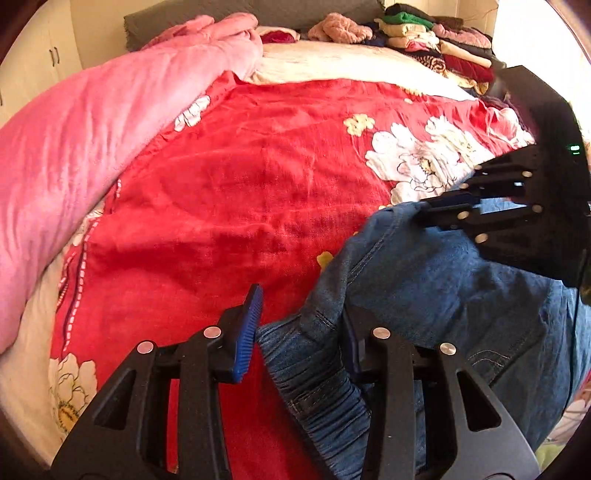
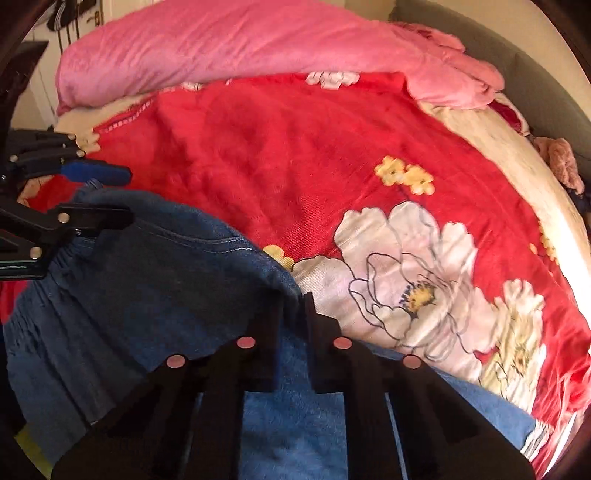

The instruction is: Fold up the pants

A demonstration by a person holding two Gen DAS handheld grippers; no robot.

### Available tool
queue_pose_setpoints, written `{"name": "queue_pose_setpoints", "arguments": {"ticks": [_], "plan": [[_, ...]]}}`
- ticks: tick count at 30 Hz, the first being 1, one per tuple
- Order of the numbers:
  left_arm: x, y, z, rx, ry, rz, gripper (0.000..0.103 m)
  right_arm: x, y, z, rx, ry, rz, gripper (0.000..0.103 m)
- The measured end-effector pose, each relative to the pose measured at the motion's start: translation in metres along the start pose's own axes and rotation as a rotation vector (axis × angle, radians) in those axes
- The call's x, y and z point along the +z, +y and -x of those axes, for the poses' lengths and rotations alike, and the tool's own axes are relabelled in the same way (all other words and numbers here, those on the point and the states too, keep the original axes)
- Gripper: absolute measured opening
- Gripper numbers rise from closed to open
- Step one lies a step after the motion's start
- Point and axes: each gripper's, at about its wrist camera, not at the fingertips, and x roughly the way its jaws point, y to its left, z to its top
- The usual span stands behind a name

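Note:
Blue denim pants [image 1: 424,295] lie bunched on a red flowered blanket [image 1: 240,184], at the lower right of the left wrist view and lower left of the right wrist view [image 2: 147,280]. My left gripper [image 1: 301,332] is open, its jaws either side of the elastic waistband corner; it also shows in the right wrist view [image 2: 107,195]. My right gripper [image 2: 293,325] is shut on the pants' edge; it also shows in the left wrist view [image 1: 436,208].
A pink quilt [image 1: 92,147] is heaped along the bed's far side. A stack of folded clothes [image 1: 436,40] sits at the far corner by the grey headboard [image 1: 258,11]. A cream sheet [image 2: 517,162] borders the blanket.

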Motion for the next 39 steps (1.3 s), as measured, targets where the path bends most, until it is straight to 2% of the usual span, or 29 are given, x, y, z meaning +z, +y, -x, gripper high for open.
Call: {"name": "queue_pose_setpoints", "arguments": {"ticks": [5, 10, 14, 17, 20, 29, 34, 39], "plan": [[-0.006, -0.007, 0.032, 0.022, -0.082, -0.007, 0.03, -0.014, 0.012, 0.06, 0.002, -0.143, -0.059, 0.006], [-0.013, -0.024, 0.066, 0.073, -0.162, -0.052, 0.03, -0.042, 0.035, 0.112, 0.013, -0.246, -0.108, 0.006], [-0.029, -0.044, 0.091, 0.141, -0.204, -0.109, 0.03, -0.078, 0.06, 0.155, 0.027, -0.297, -0.147, 0.006], [-0.046, -0.055, 0.107, 0.14, -0.21, -0.139, 0.03, -0.101, 0.081, 0.175, 0.055, -0.315, -0.153, 0.006], [-0.066, -0.065, 0.118, 0.147, -0.195, -0.165, 0.03, -0.125, 0.101, 0.184, 0.098, -0.31, -0.145, 0.006], [-0.126, -0.071, 0.112, 0.125, -0.075, -0.156, 0.03, -0.174, 0.158, 0.165, 0.191, -0.189, -0.117, 0.006], [-0.151, -0.071, 0.108, 0.105, -0.032, -0.138, 0.03, -0.191, 0.178, 0.155, 0.182, -0.148, -0.122, 0.006], [-0.161, -0.067, 0.111, 0.061, -0.008, -0.12, 0.035, -0.199, 0.191, 0.147, 0.123, -0.126, -0.082, 0.006]]}}
